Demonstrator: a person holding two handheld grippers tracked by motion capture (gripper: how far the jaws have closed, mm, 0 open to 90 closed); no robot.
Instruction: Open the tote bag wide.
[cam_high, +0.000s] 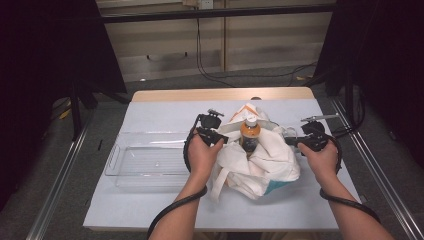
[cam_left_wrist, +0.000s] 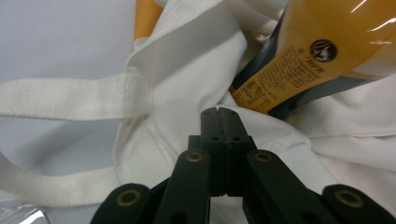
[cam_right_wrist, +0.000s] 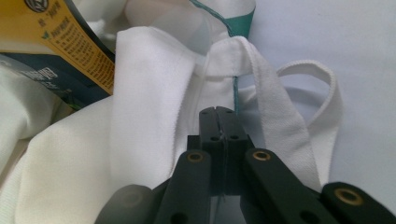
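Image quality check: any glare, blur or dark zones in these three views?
High view: dim, black at both sides, bag brightest. Left gripper view: glare streaks on the bottle, which is soft. Right gripper view: left claw knuckle at the bottom blurred, bag strap sharp.

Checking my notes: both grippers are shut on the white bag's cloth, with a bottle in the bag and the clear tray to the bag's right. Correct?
One slip: the clear tray lies to the left of the white bag, as the high view shows. The rest holds: left gripper and right gripper are shut on its cloth, with the bottle inside.
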